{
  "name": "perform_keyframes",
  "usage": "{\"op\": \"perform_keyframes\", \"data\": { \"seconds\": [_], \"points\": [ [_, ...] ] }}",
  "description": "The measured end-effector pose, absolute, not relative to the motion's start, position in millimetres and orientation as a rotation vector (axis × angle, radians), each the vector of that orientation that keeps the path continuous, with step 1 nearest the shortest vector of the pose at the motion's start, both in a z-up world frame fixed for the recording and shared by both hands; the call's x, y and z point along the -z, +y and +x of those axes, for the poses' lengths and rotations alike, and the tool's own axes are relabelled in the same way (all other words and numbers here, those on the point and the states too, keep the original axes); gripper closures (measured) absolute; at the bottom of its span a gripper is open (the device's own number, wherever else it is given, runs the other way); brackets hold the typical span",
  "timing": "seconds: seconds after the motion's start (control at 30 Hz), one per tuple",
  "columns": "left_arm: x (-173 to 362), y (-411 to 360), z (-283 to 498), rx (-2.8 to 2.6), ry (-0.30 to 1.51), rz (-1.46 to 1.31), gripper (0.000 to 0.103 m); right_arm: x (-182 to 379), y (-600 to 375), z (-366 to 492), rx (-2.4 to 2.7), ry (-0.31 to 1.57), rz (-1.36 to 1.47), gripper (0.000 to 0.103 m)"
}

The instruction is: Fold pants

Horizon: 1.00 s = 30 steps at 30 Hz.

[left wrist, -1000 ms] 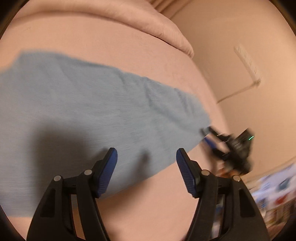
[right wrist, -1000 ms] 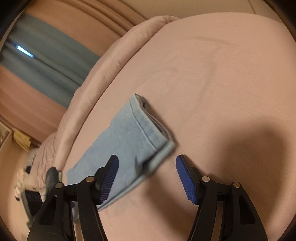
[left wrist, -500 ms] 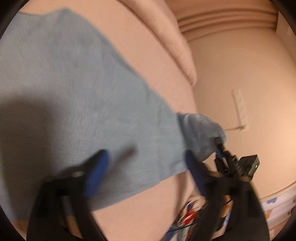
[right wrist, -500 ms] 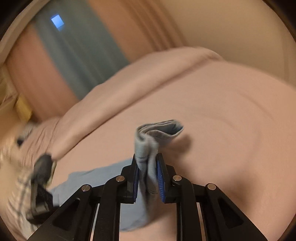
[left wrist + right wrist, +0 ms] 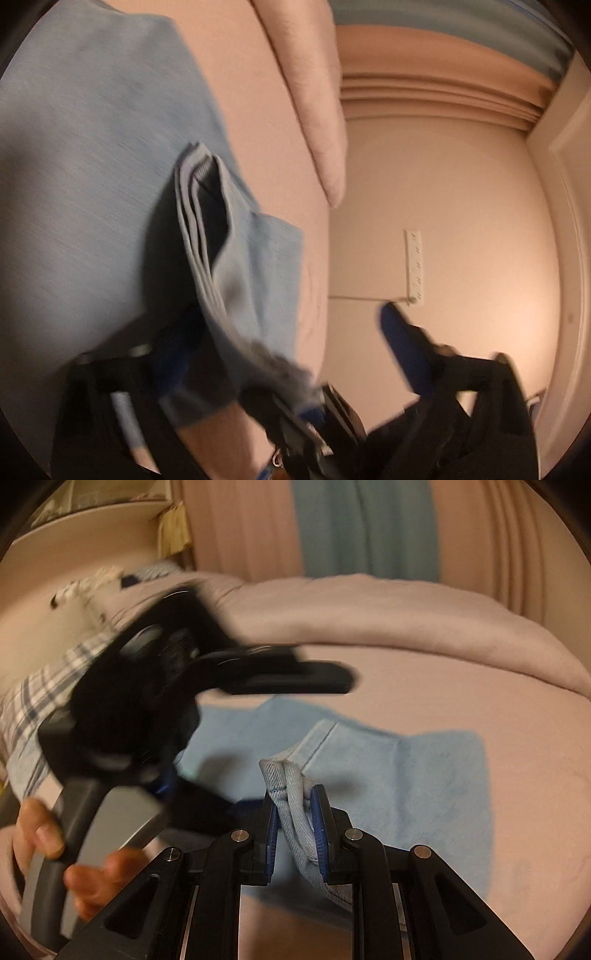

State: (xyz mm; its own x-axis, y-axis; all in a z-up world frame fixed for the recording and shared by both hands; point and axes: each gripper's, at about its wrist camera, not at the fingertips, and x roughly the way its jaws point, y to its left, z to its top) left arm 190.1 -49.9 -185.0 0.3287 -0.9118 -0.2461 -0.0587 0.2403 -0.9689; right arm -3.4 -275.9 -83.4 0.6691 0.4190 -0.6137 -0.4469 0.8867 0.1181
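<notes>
Light blue pants (image 5: 92, 166) lie spread on the pink bed (image 5: 258, 92). My right gripper (image 5: 295, 812) is shut on their doubled hem (image 5: 284, 775) and holds it lifted above the flat part of the pants (image 5: 406, 775). In the left wrist view the raised hem (image 5: 221, 258) hangs close in front, with the right gripper (image 5: 310, 410) blurred beneath it. My left gripper (image 5: 286, 343) has its jaws apart and closing; the hem sits beside its left finger, and no pad presses on it. In the right wrist view one of its fingers (image 5: 295, 679) reaches out over the pants.
A folded pink duvet (image 5: 369, 602) lies along the far side of the bed, with curtains (image 5: 365, 528) behind. A plaid cloth (image 5: 48, 686) is at the left. A hand (image 5: 44, 834) holds the left gripper's handle. A power strip (image 5: 413, 266) lies on the floor beside the bed.
The right gripper shut on the hem, lifted it and carried it across towards the left gripper. The left gripper rolled and shifted along the pants.
</notes>
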Motion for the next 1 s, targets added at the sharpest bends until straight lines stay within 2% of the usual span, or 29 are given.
{"op": "perform_keyframes", "data": {
  "seconds": [0.03,0.07,0.13,0.23,0.47,0.57,0.67,0.7,0.73,0.77,0.93,1.0],
  "points": [
    [187,-46,192,0.754,1.086,-1.172,0.039,84,-273,-2,-0.492,0.684,-0.05,0.083],
    [187,-43,192,0.742,1.088,-1.16,0.046,84,-272,-1,-0.491,0.685,-0.06,0.083],
    [183,-36,191,0.725,1.071,-1.113,0.076,80,-270,-3,-0.492,0.673,-0.072,0.083],
    [171,-24,185,0.708,1.002,-1.052,0.078,73,-263,-5,-0.512,0.651,-0.065,0.083],
    [174,7,172,0.518,1.005,-0.839,0.078,91,-226,5,-0.573,0.696,-0.111,0.082],
    [183,24,168,0.436,1.013,-0.824,0.078,117,-230,20,-0.625,0.851,-0.021,0.064],
    [170,33,158,0.422,0.99,-0.746,0.062,110,-252,19,-0.657,0.865,0.076,0.059],
    [164,33,161,0.413,0.982,-0.71,0.052,103,-264,17,-0.665,0.849,0.099,0.057],
    [158,31,159,0.414,0.969,-0.682,0.047,93,-280,15,-0.674,0.826,0.134,0.055],
    [153,30,155,0.422,0.957,-0.658,0.046,86,-293,14,-0.673,0.804,0.164,0.053],
    [132,-6,142,0.489,0.933,-0.474,0.046,59,-355,41,-0.48,0.749,0.185,0.054],
    [130,-29,136,0.524,0.941,-0.364,0.046,64,-368,56,-0.451,0.765,0.193,0.077]
  ]
}}
